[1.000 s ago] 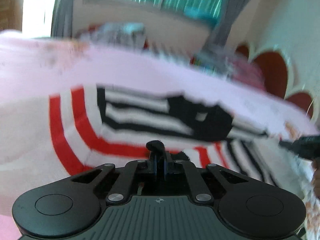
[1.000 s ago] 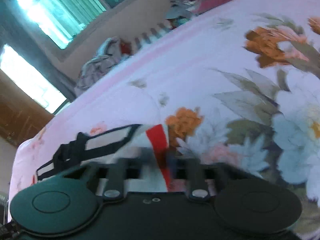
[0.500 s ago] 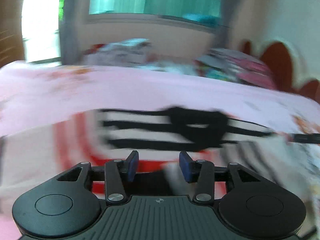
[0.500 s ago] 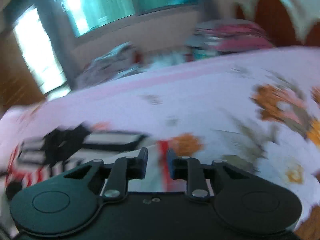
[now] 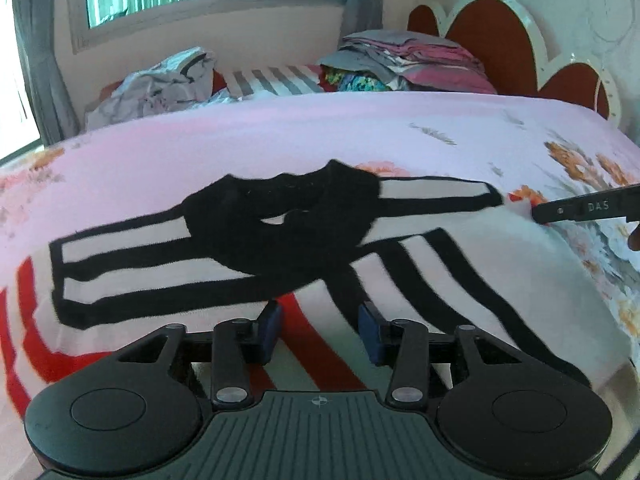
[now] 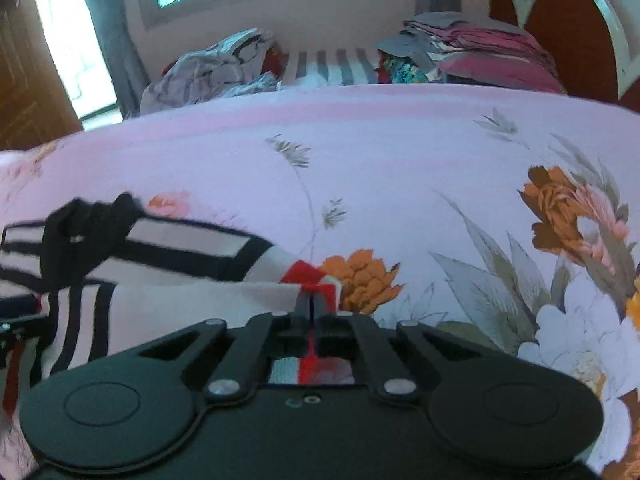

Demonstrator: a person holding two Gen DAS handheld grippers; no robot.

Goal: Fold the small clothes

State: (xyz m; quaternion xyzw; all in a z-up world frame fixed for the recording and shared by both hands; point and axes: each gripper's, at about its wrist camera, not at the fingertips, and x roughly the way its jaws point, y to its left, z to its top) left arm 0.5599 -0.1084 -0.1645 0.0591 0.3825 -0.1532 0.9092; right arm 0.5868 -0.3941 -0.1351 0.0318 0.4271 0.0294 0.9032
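Note:
A small white top (image 5: 132, 256) with black stripes, a black neckline and red bands lies spread on the pink floral bedsheet (image 5: 280, 136). My left gripper (image 5: 320, 320) hovers over its lower middle, open, with nothing between the blue pads. My right gripper (image 6: 314, 300) has its jaws closing tight, the pads pressed on the top's red-edged corner (image 6: 308, 276) at its right end. In the left wrist view the right gripper's tip (image 5: 538, 213) shows at the far right, pinching that white corner. The striped body (image 6: 180, 248) stretches away to the left in the right wrist view.
A crumpled grey pile of clothes (image 5: 160, 84) and a folded stack (image 5: 420, 60) sit at the far side of the bed under the window. A red and white scalloped headboard (image 5: 492, 48) stands at the right. The sheet (image 6: 400, 152) stretches wide to the right of the top.
My left gripper let go of the top, opened and drew back from it. My right gripper opened briefly and shut again on the red-edged corner. Both views levelled out and the top now lies flatter.

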